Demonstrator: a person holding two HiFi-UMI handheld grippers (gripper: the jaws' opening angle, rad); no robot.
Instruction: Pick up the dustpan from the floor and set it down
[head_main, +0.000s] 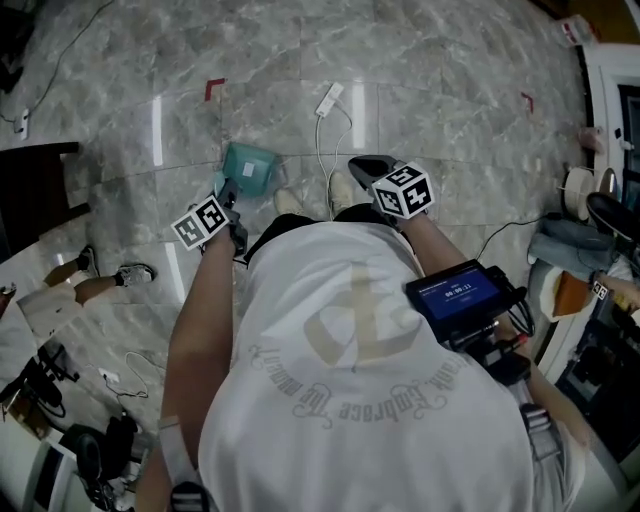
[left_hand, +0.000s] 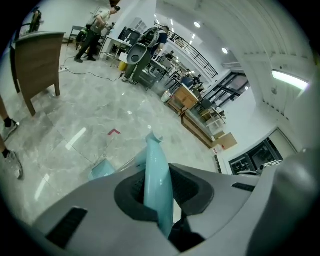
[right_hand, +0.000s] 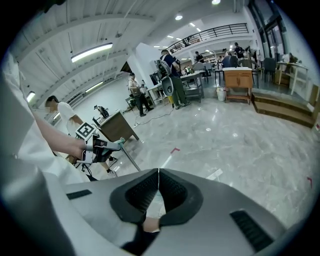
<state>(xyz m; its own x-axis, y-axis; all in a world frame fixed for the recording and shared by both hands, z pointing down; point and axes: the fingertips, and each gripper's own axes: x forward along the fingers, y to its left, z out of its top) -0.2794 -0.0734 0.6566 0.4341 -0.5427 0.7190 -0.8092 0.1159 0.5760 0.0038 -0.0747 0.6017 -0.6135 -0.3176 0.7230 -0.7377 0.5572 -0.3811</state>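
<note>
The left gripper (head_main: 232, 192) is clamped on the handle (left_hand: 157, 175) of the teal dustpan (head_main: 248, 168), whose pan points down at the floor (head_main: 450, 120) just on the near side of the red mark (head_main: 213, 88), while the right gripper (right_hand: 158, 182), further right of that mark, has its jaws pressed together on nothing.

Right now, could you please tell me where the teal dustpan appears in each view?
Head view: dustpan upper left of centre, just beyond the left gripper.
Left gripper view: its handle at centre, clamped between the jaws; pan lower left.
Right gripper view: only a teal tip, mid-left, poking from the left gripper.
Shared landmark: the red corner mark.
</note>
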